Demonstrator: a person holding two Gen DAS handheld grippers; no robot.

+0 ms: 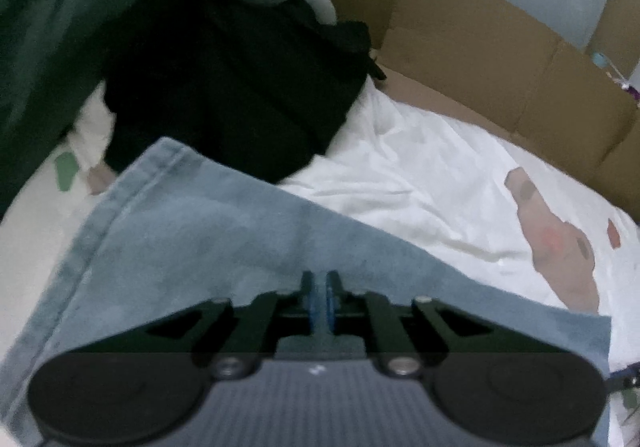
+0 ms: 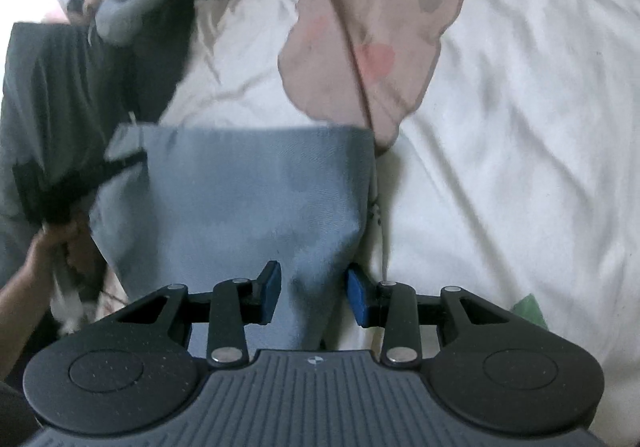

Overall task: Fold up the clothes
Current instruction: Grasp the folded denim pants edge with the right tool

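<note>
Blue denim garment lies spread on the white bear-print sheet, its far edge just short of the black bag. Left gripper pinched together on the denim's near edge. Right gripper stands apart, a raised fold of denim between its blue pads; contact unclear.

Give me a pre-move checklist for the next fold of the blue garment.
1. Left gripper shut on the blue garment: ok.
2. Right gripper clamped: not ok; fabric lies between the pads, jaws apart.
3. Garment flat on the bedsheet: not ok, bunched near the right gripper.
4. Landing area free: not ok, dark clothes lie at its far end.
5. Full garment outline visible: cannot tell.
</note>
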